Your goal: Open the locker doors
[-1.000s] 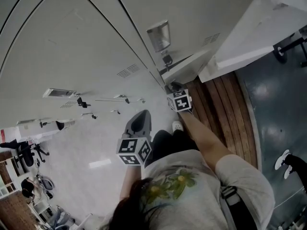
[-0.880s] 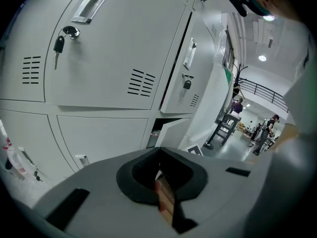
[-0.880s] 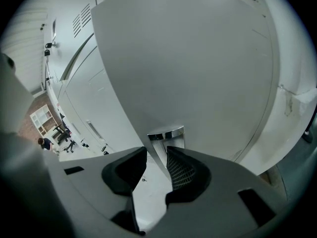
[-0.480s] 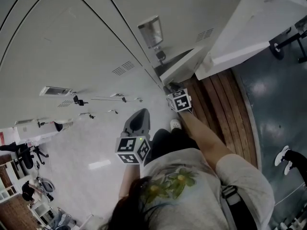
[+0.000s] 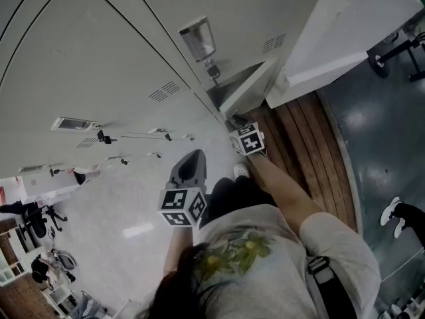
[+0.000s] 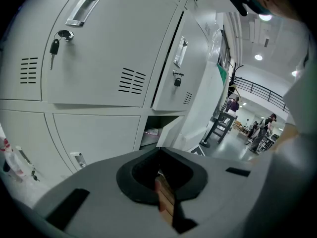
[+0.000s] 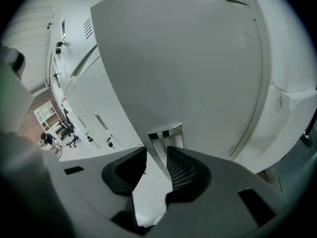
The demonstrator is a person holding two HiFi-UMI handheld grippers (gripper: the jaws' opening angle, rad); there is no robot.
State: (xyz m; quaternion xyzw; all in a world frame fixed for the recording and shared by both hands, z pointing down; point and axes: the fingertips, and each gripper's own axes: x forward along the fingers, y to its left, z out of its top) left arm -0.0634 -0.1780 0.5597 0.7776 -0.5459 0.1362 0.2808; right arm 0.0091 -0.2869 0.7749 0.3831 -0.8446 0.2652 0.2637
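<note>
Grey lockers (image 5: pixel 99 65) fill the left and top of the head view. One low locker door (image 5: pixel 247 90) stands ajar, with a dark opening behind it. My right gripper (image 5: pixel 235 121) is at that door's free edge. In the right gripper view the door (image 7: pixel 188 63) fills the picture, and its edge below the chrome handle (image 7: pixel 166 132) runs between the jaws of the right gripper (image 7: pixel 156 155), which are shut on it. My left gripper (image 5: pixel 192 159) hangs lower, away from the lockers. The left gripper (image 6: pixel 159 153) has its jaws together with nothing in them, and its view shows the open low locker (image 6: pixel 151 133).
A wide white panel (image 5: pixel 345 32) juts out to the right of the ajar door. Wooden floor boards (image 5: pixel 312 151) run beside a dark floor (image 5: pixel 385 131). Keys (image 5: pixel 99 137) hang from other locker locks. Another person's shoe (image 5: pixel 392 219) shows at the right edge.
The low locker door has swung further out and the dark opening behind it is wider. The right gripper stays at its edge. The left gripper has kept still.
</note>
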